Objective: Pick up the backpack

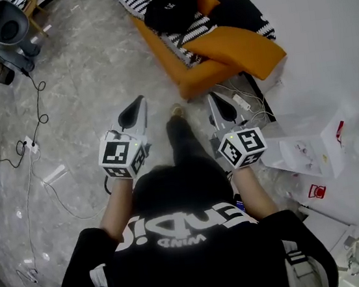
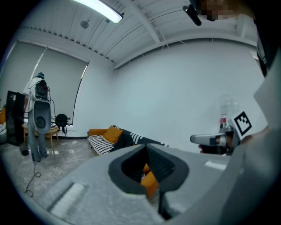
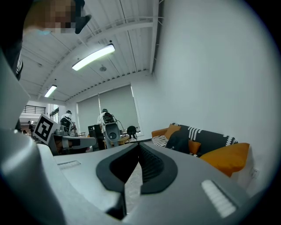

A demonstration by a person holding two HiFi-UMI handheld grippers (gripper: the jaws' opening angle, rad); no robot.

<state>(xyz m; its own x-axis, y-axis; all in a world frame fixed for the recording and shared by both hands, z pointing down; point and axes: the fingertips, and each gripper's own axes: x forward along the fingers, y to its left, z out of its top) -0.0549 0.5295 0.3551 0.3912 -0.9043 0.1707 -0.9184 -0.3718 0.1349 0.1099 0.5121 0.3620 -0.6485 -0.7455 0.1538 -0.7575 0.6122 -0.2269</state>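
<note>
head view: both forearms [image 1: 117, 210] outstretched, left gripper [image 1: 139, 101] and right gripper [image 1: 211, 96] level, fingers clenched empty

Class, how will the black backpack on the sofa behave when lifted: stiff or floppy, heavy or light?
The backpack will probably flop and sag: it lies slumped in a soft heap on the sofa. As dark fabric, it should neither roll nor break. Whether it is full or heavy cannot be told.

Black shirt [image 1: 178, 231] is showing big white upside-down letters, looking like "ENDI", smaller "WIND" underneath; red box labels [image 1: 316, 191] are coming out too blurry.
</note>
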